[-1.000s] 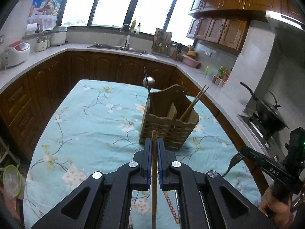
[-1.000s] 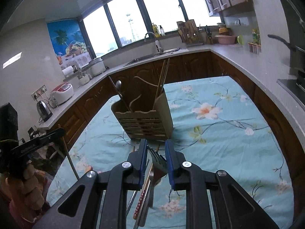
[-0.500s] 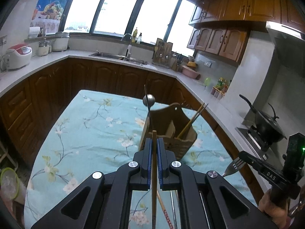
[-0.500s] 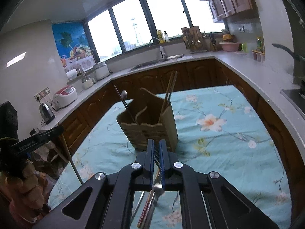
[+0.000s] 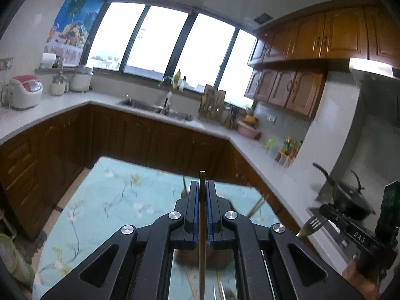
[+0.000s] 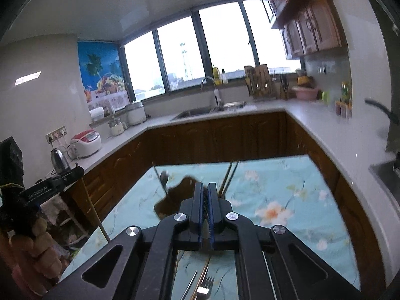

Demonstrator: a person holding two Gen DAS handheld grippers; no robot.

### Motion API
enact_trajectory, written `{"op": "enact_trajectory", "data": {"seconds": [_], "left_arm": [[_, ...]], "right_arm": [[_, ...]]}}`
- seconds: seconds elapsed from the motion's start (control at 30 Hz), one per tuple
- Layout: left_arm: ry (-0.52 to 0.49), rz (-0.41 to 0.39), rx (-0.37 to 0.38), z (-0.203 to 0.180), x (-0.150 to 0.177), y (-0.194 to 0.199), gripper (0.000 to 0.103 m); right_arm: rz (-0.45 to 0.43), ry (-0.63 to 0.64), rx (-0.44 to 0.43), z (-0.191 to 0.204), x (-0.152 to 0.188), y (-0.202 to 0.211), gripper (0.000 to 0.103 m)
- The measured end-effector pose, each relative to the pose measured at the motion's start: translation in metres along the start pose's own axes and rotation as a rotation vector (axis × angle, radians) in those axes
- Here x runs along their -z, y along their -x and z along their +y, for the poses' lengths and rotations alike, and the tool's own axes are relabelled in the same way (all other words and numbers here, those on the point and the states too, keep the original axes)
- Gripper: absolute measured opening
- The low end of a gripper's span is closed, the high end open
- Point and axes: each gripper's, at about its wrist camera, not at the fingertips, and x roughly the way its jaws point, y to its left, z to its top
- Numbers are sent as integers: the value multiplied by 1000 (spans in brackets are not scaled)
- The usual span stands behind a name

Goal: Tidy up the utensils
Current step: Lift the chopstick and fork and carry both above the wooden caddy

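My left gripper (image 5: 202, 187) is shut on a wooden chopstick (image 5: 202, 237) that stands up between its blue pads. My right gripper (image 6: 205, 190) is shut on a metal fork (image 6: 205, 207); that fork's tines (image 5: 315, 223) show in the left wrist view. The wooden utensil holder (image 6: 175, 200), with chopsticks (image 6: 228, 177) and a spoon (image 6: 163, 176) in it, stands on the floral tablecloth (image 6: 275, 187), mostly hidden behind both grippers. The left gripper with its chopstick (image 6: 93, 207) shows at the left of the right wrist view.
More utensils, a fork (image 6: 205, 287) among them, lie on the table below the grippers. A wok (image 5: 350, 197) sits on the stove at right. Counters with a sink (image 5: 155, 105), rice cookers (image 5: 25, 95) and a knife block (image 6: 258, 82) ring the table.
Both grippers have risen and tilted up, so the holder has dropped low in both views. The right gripper closed on the fork. The left kept its chopstick.
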Motion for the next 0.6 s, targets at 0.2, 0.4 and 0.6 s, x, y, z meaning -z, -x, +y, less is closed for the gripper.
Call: {"op": "enact_trajectory", "data": {"seconds": [0.2, 0.4, 0.6], "left_arm": [[2, -98, -18, 1, -9, -23, 4], [9, -145, -40, -4, 1, -67, 4], [26, -170, -62, -4, 19, -111, 4]], "right_arm": [[-46, 37, 28, -3, -27, -12, 3], [-53, 54, 48, -10, -40, -34, 3], [-20, 73, 55, -14, -37, -60, 3]]}}
